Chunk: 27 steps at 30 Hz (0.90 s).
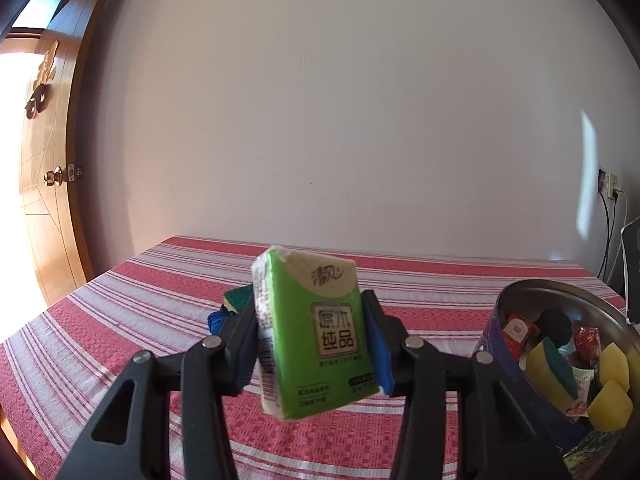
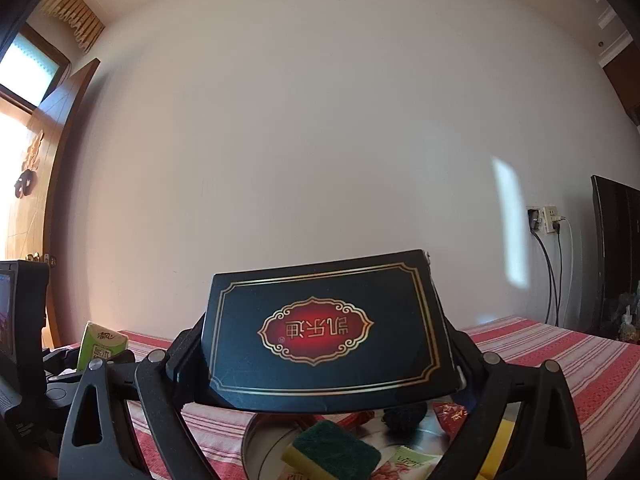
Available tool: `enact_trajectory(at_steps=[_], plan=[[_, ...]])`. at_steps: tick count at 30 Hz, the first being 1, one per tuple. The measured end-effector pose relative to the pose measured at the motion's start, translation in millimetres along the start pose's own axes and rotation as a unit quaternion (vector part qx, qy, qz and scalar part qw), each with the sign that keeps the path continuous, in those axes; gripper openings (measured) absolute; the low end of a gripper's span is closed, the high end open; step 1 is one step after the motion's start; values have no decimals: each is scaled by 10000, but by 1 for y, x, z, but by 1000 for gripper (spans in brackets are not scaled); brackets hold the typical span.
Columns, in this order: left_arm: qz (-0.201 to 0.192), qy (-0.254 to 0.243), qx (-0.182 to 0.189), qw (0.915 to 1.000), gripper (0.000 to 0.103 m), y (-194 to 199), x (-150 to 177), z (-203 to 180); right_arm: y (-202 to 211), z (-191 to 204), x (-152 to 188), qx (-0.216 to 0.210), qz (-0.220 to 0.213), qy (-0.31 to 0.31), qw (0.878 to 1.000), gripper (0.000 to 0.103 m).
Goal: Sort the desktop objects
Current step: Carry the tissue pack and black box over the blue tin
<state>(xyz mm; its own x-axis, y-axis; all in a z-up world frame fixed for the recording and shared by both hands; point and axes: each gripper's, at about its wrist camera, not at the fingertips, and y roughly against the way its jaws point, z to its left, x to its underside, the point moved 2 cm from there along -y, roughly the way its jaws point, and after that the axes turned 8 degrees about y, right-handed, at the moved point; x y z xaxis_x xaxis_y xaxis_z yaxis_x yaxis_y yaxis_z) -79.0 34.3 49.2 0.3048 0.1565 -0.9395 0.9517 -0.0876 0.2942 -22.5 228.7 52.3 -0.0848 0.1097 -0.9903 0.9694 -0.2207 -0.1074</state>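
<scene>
We are carrying two items at once above the striped surface [image 1: 120, 320]: our left hand-held gripper [image 1: 312, 332] is pinching a green tissue pack [image 1: 316, 332] by its two broad sides, the pack standing nearly upright with its long axis vertical and leaning a little to the left, while our right hand-held gripper [image 2: 324, 344] is clamping a dark blue box [image 2: 328, 332] across its length, long axis running side to side. The metal bowl [image 1: 560, 292] is sitting on the surface to the right of the left hand-held gripper and directly beneath the right one, so we are judging the right hand nearer to a drop; the box is hanging just above the rim and hiding much of the bowl. Inside we are seeing a yellow-and-green sponge [image 2: 332, 452], a black ball [image 2: 404, 414], red sachets [image 1: 518, 330] and yellow blocks [image 1: 610, 404]. The tissue pack is reading 清风 and 原木纯品; the box is showing gold characters upside down in a red medallion, seemingly 凯乐迪. A second sponge [image 1: 238, 298] is lying on the surface behind the tissue pack.
</scene>
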Motion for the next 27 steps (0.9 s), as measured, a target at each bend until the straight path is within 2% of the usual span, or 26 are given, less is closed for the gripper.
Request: enact_trajectory(at_steps=[2,6,14,27], plan=[[22,1,103,9999,46,1,1,-5,4,-11,8,115,13,-39,9999,96],[21,-36,281,9996,46,4,3,-15,8,-29,-1,333,47,-67,9994,96],[8,108,681,9976,46,8,5,-28,14,-63,4,736,194,-242,9968,96],[-95,-17,1104,9938,46,27,2,-62,23,-94,8,1182,240,-247,9924,96]])
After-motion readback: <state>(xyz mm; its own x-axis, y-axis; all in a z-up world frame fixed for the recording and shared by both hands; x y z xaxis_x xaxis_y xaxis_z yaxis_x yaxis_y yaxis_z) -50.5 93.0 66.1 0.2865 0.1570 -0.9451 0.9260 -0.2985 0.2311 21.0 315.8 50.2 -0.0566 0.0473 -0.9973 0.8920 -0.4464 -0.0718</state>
